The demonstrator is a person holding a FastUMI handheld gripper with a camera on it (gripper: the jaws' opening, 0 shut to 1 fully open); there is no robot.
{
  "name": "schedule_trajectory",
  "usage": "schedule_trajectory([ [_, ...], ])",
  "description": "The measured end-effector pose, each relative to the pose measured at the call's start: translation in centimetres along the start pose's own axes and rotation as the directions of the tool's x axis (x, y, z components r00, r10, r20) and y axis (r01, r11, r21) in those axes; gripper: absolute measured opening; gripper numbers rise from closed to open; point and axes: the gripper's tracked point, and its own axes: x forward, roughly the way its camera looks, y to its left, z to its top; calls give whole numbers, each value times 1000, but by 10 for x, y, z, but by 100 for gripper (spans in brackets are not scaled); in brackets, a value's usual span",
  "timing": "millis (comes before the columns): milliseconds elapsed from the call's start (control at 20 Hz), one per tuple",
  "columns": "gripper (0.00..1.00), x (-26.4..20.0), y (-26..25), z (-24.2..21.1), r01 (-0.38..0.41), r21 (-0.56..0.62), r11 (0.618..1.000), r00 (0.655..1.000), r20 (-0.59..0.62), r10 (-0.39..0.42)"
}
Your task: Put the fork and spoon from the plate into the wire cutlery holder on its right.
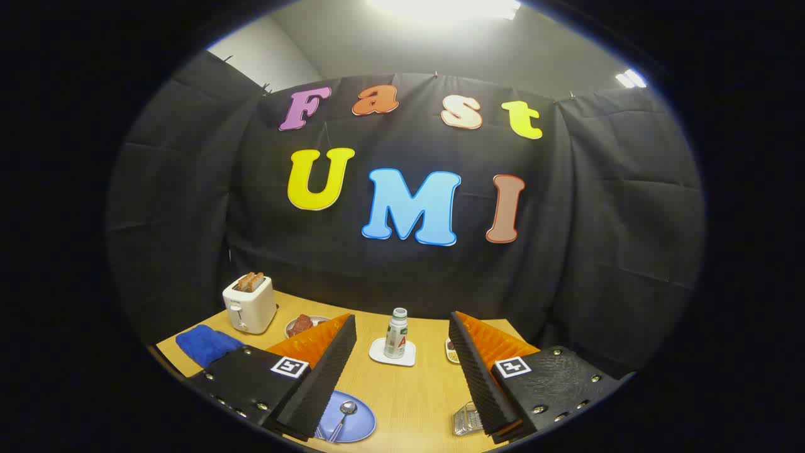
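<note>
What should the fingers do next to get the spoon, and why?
Probably lower toward the round blue plate and line up over the silver metal spoon. The gripper is open with nothing between its fingers, and the spoon lies on the plate beside the left finger, not between them. The wire cutlery holder waits by the right finger.

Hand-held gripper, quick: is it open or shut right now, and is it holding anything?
Hand-held gripper: open, fingers spread wide above the table, nothing between them. The spoon lies on the blue plate by one finger, untouched.
</note>
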Motion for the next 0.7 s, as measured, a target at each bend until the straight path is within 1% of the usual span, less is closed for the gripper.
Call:
schedule_trajectory([
  [400, 92, 14, 13, -21, -22, -3, 1000, 998, -61, 22],
  [700, 92, 25, 12, -28, -14, 2, 1000, 997, -81, 14],
])
